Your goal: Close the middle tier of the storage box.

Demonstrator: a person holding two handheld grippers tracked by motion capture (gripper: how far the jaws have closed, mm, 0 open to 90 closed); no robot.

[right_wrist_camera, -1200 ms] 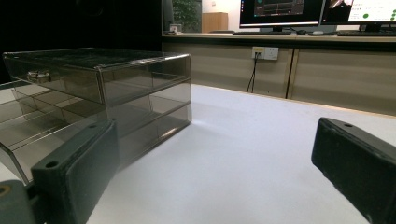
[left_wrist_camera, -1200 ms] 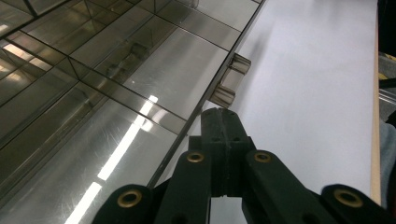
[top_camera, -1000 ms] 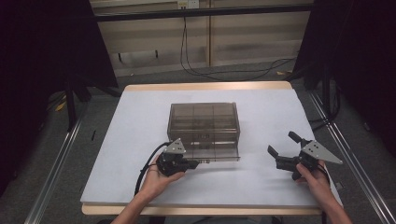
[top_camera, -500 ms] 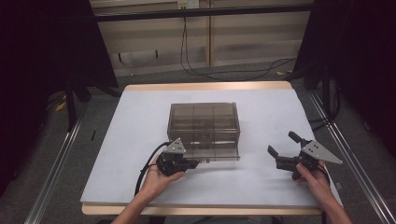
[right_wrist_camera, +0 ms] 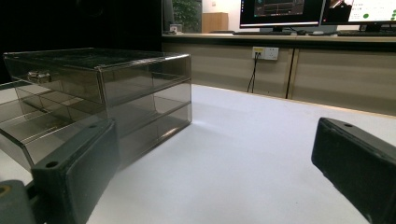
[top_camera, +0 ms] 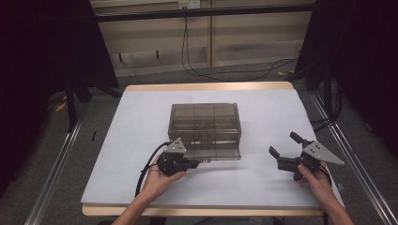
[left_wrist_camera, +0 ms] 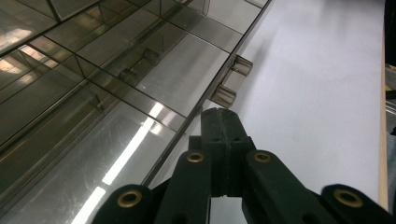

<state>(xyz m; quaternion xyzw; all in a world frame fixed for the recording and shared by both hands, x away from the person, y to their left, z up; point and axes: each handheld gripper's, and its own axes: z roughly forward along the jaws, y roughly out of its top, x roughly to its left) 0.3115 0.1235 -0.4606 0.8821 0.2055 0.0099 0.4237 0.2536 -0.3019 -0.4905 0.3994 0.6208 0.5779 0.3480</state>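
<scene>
High view: smoky clear drawer box (top_camera: pixel 204 123) at centre frame on the white tabletop (top_camera: pixel 141 117), with its bottom drawer (top_camera: pixel 217 153) pulled part way out toward the lower edge of the frame. Judged from that, partly done: drawer open some way, not fully out, nothing lifted from it or put into it yet. Upper drawers apparently still in.

Left gripper (top_camera: pixel 196 162) at lower centre-left, held in the left hand (top_camera: pixel 159 178) with palm under it, forearm coming up from the bottom edge, pointing toward frame right along the drawer's front. Left gripper view: jaws pressed together with no gap, tip just at the drawer's front edge near the small handle tab (left_wrist_camera: pixel 232 80) at upper centre; cannot tell whether a thin lip of the drawer is pinched between them or merely touched.

Right gripper (top_camera: pixel 284 151) at lower right of the high view, well apart from the box, resting low near the tabletop in the right hand (top_camera: pixel 317 180), pointed toward frame left. Right gripper view: jaws spread wide at lower left and lower right, nothing between them, box at upper left.
</scene>
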